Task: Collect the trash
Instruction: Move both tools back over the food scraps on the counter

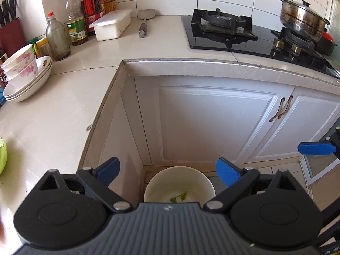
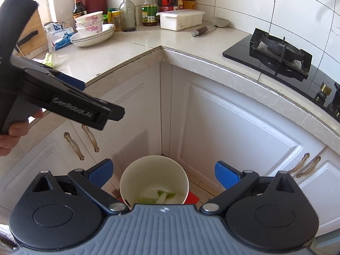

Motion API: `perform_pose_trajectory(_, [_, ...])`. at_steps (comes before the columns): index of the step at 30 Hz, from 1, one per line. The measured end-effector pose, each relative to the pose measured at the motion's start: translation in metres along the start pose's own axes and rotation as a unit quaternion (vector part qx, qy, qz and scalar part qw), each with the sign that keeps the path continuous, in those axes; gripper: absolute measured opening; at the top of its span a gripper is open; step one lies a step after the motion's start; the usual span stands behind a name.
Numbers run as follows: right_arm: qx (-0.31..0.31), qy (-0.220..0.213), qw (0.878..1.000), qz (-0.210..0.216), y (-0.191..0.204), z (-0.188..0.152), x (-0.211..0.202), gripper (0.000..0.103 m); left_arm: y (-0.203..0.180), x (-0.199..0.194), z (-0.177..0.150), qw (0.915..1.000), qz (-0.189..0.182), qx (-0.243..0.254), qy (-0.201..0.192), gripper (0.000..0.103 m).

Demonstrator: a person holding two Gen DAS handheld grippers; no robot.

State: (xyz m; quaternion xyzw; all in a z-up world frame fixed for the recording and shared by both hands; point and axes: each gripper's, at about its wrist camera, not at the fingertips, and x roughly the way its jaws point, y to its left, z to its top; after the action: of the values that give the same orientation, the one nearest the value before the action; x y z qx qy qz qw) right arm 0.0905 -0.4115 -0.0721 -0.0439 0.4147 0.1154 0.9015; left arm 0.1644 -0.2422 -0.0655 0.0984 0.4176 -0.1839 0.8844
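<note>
- Progress: some trash is already collected; green leaf scraps are seen lying at the bottom of the white bin, which stands on the floor in the inner corner of the cabinets.
- Left gripper: it is held above the bin, its blue fingers spread wide apart with nothing between them; a release over the bin is judged to be complete.
- Right gripper: it is likewise aimed down at the bin, its fingers set wide apart and empty.
- Left-wrist view: the same scraps are visible inside the bin, partly hidden behind the gripper body.
- Remaining trash: a pale green piece, apparently another leaf, is seen at the near left edge of the table; in the right-wrist view it lies on the table behind the left gripper's body, and it is judged still to be collected.
- Other items: bowls and plates, bottles and a white lidded box are shown on the table; none is read as trash.
- Judgement: the task is partly done; at least one further pick-up from the table and one drop into the bin appear to be left.
</note>
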Motion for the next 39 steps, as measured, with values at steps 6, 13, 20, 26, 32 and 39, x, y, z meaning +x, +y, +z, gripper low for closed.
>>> perform_pose_trajectory(6, [-0.011,-0.014,1.0,0.013,0.009,0.01,-0.005,0.103,0.013,-0.034,-0.014,0.9996,0.019,-0.011,-0.018,0.097])
perform_pose_trajectory(13, [-0.042,-0.032,0.998,0.032,0.04,0.034,-0.004,0.103,0.044,-0.068,-0.035,0.9975,0.054,-0.029,-0.037,0.097])
perform_pose_trajectory(20, [-0.067,-0.048,0.995,0.063,0.08,0.058,0.0,0.103,0.093,-0.085,-0.057,0.9937,0.087,-0.061,-0.034,0.097])
perform_pose_trajectory(26, [-0.094,-0.054,0.989,0.099,0.118,0.082,0.013,0.103,0.137,-0.099,-0.075,0.988,0.121,-0.088,-0.038,0.097])
perform_pose_trajectory(32, [-0.123,-0.047,0.983,0.127,0.156,0.099,0.031,0.103,0.18,-0.105,-0.092,0.9804,0.147,-0.126,-0.035,0.096])
perform_pose_trajectory(39, [-0.15,-0.031,0.977,0.146,0.19,0.112,0.053,0.103,0.214,-0.097,-0.122,0.972,0.16,-0.172,-0.009,0.097])
